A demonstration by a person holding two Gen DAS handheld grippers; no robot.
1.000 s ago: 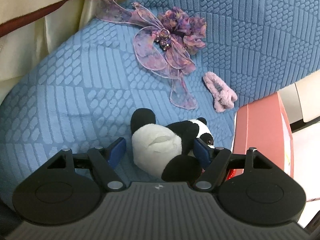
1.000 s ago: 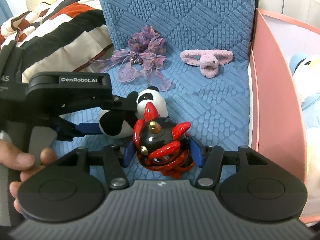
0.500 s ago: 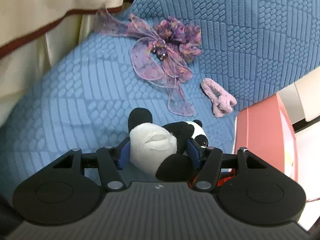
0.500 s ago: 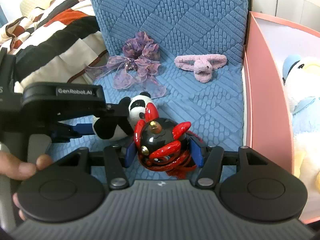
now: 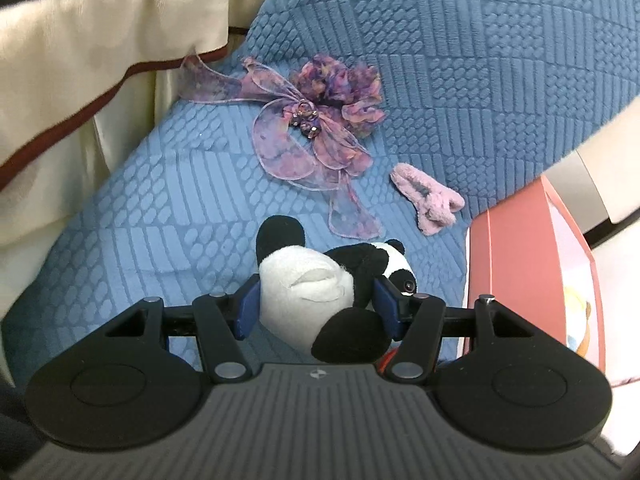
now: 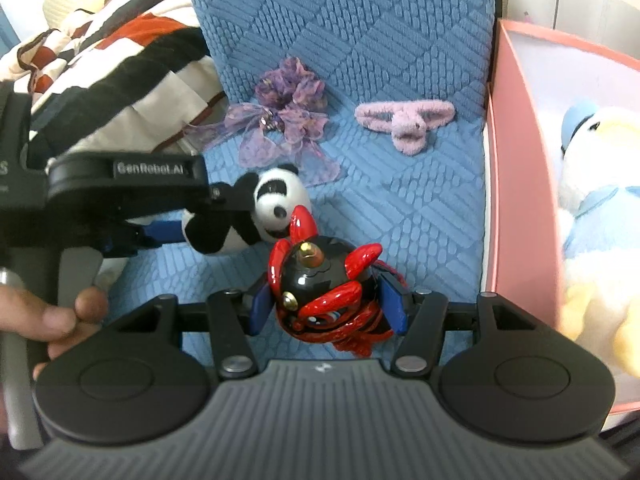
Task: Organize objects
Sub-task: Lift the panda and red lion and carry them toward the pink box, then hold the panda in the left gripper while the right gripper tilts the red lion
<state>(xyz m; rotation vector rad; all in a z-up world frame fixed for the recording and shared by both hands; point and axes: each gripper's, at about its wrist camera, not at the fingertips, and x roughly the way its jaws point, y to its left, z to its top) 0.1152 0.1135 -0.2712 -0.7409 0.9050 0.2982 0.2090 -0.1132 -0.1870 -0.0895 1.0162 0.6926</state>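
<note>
- Where the blue quilted cushion meets the pink box, both tools grip toys.
- Left tool: jaws just closed in, pads pressing the panda plush.
- Right tool: part-open, clamped on the red-and-black figurine.
- Purple bow and pink hair clip lie on the cushion beyond.

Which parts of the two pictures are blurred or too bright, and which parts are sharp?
Left wrist view: panda plush and purple bow sharp, right edge washed out beside the pink box. Right wrist view: red-and-black figurine sharp; duck plush and striped blanket soft, overexposed.
</note>
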